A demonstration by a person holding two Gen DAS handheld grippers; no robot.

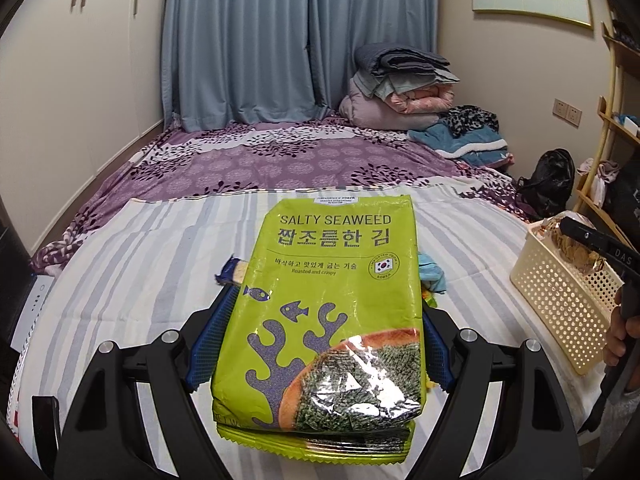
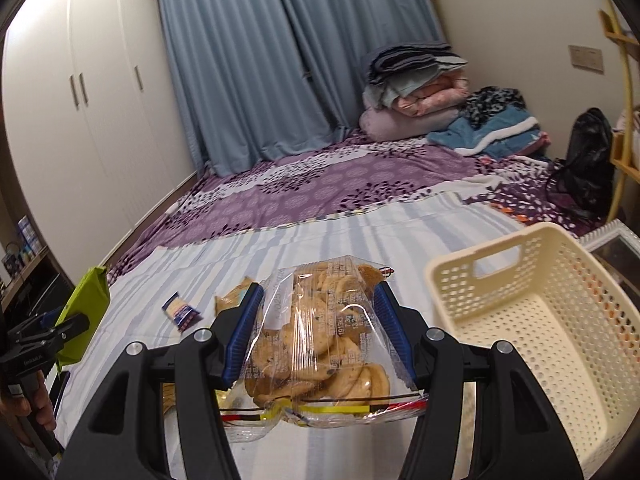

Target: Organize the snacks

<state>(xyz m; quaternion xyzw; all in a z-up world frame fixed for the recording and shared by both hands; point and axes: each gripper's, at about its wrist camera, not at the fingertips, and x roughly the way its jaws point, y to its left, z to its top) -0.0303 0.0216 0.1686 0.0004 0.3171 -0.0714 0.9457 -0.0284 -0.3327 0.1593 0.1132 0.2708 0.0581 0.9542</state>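
My left gripper is shut on a green salty seaweed pack and holds it above the striped sheet. My right gripper is shut on a clear bag of cookies, held just left of the cream perforated basket. In the left wrist view the basket stands at the right with the right gripper and cookie bag over it. In the right wrist view the left gripper with the seaweed pack shows at far left.
Small snack packets lie on the sheet: a blue-and-white one, a tan one, and a blue one behind the seaweed pack. Folded bedding and a black bag sit at the back right. A shelf stands right.
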